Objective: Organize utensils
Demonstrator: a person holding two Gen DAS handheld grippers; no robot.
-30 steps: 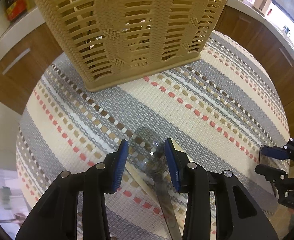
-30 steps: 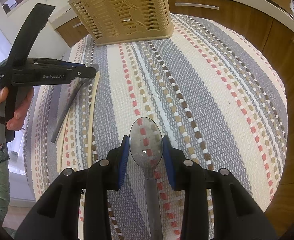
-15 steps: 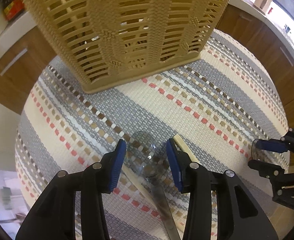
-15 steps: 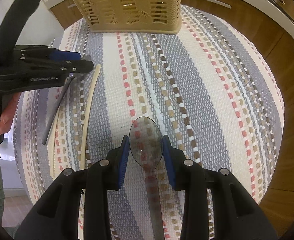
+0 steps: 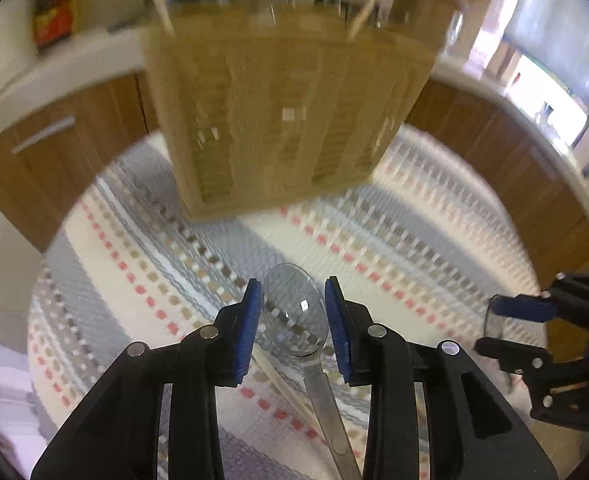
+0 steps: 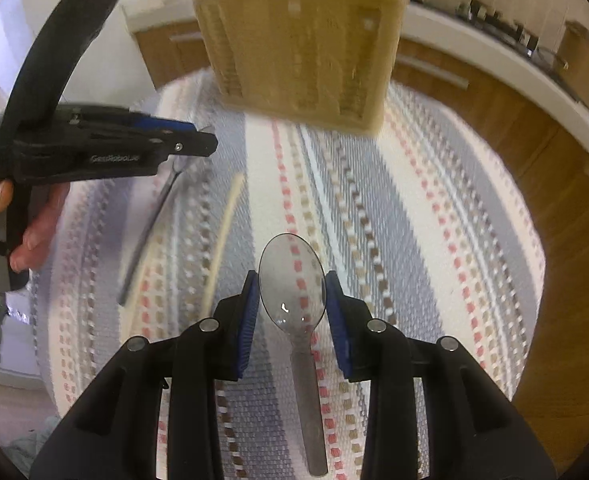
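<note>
A tan slatted basket (image 5: pixel 290 120) with several utensils stands at the far side of the striped cloth (image 5: pixel 414 240); it also shows in the right wrist view (image 6: pixel 306 48). My left gripper (image 5: pixel 293 312) is shut on a clear plastic spoon (image 5: pixel 294 312) and holds it above the cloth. My right gripper (image 6: pixel 292 300) is shut on another clear plastic spoon (image 6: pixel 292 280), bowl forward. A pale chopstick (image 6: pixel 222 236) lies on the cloth left of the right gripper. The left gripper (image 6: pixel 198 144) appears in the right wrist view, its spoon's handle (image 6: pixel 150 224) hanging below.
Wooden cabinets with a white counter (image 6: pixel 494 52) ring the table. A pot (image 6: pixel 586 56) stands on the counter at the right. The right gripper (image 5: pixel 534 320) shows at the right edge of the left wrist view.
The left gripper closed on its spoon and lifted it off the cloth. Both grippers tilted up, so the basket now shows lower and smaller, with motion blur.
</note>
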